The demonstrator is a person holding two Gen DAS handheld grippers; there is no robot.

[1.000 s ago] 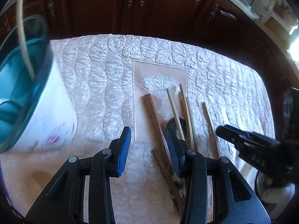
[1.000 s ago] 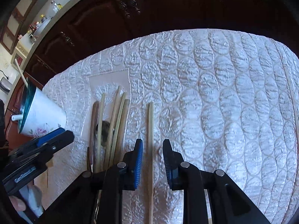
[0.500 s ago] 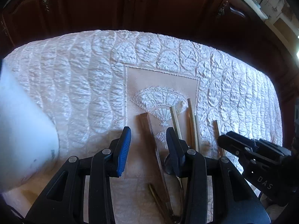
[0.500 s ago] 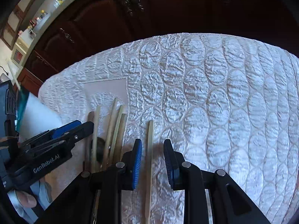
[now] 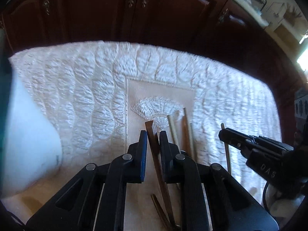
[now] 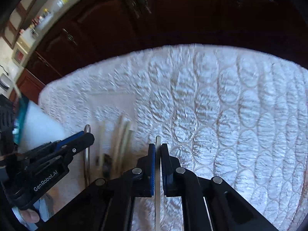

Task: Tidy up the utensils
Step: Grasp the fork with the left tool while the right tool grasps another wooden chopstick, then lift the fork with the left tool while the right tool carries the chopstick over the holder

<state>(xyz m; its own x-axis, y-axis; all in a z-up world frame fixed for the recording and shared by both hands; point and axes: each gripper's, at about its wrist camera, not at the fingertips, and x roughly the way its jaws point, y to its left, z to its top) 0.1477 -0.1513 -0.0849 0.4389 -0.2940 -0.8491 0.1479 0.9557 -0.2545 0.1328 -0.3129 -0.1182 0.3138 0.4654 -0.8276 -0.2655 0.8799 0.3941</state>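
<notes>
While both tools are working over the quilted cloth, findings are reading as follows.

Left tool: the left tool (image 5: 153,134) has just been closing and is now pinching a dark brown stick (image 5: 154,144) between its blue-faced fingers; the stick's far end is showing beyond the tips.

Right tool: the right tool (image 6: 157,148) is pressed together on a single pale chopstick (image 6: 157,173), which is running straight through the pads and sticking out a little past them.

Remaining utensils: a loose bundle of pale chopsticks (image 5: 181,130) is lying on the beige panel of the white quilted cloth (image 5: 86,96), just right of the left tool and between the two tools.

Cup: a white cup with a teal rim (image 6: 38,123) is sitting at the left edge of the cloth, blurred, near the left tool.

Surroundings: dark wooden cabinets (image 5: 134,15) are standing beyond the cloth-covered counter.

Person: a fingertip (image 6: 28,215) is showing under the left tool in the right wrist view.
</notes>
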